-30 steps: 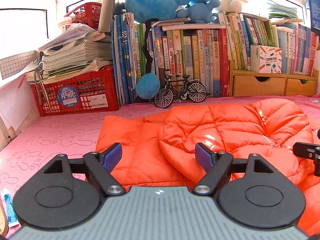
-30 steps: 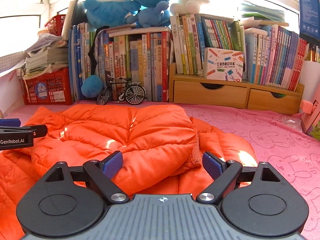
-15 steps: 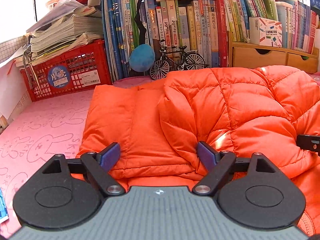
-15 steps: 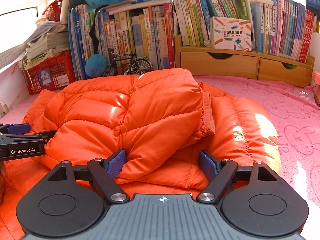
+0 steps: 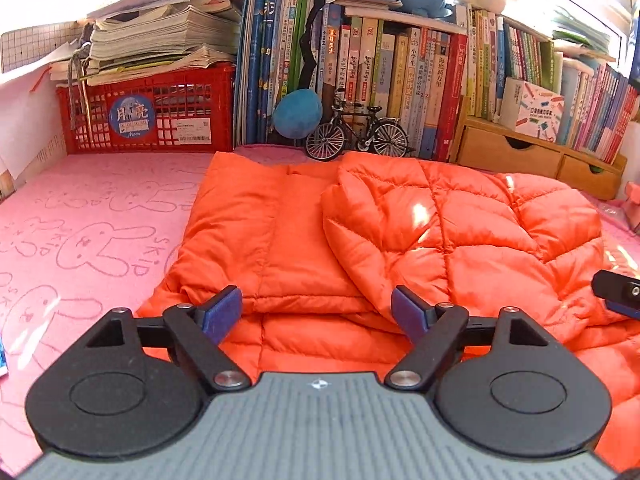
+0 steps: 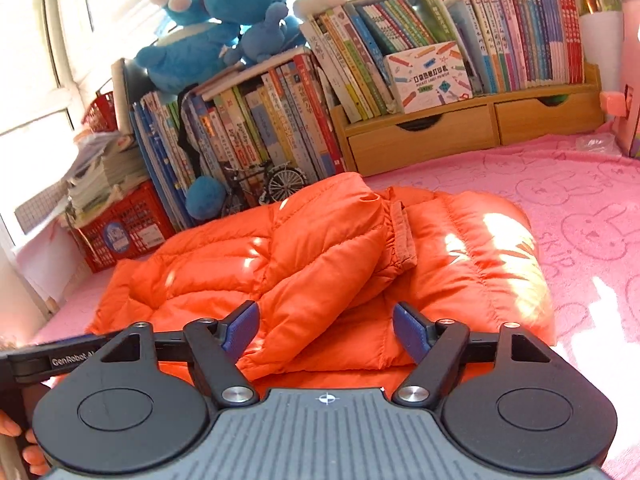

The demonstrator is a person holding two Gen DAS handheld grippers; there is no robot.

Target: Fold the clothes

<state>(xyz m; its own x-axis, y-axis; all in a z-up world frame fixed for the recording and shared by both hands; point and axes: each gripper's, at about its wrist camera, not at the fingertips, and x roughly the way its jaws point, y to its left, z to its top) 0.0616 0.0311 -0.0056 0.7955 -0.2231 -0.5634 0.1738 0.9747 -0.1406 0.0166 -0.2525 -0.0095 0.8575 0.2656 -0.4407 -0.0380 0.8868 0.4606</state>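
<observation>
Both of my tongs stood wide apart and held nothing: my left gripper [image 5: 318, 312] hovered at the near edge of the orange down jacket [image 5: 400, 240], my right gripper [image 6: 326, 330] just beside it over the same hem. The jacket lay on the pink rabbit-print cloth [image 5: 88, 240], in front of the row of books [image 5: 400, 76] and the little model bicycle [image 5: 358, 132]. It lay partly folded, as I judged it: one sleeve [image 6: 332, 248] was brought across the body with its cuff [image 6: 402, 236] on top, and a flat panel [image 5: 256, 236] was turned in on the left side. What looked left was a fold of the long body, since it was no compact bundle.
</observation>
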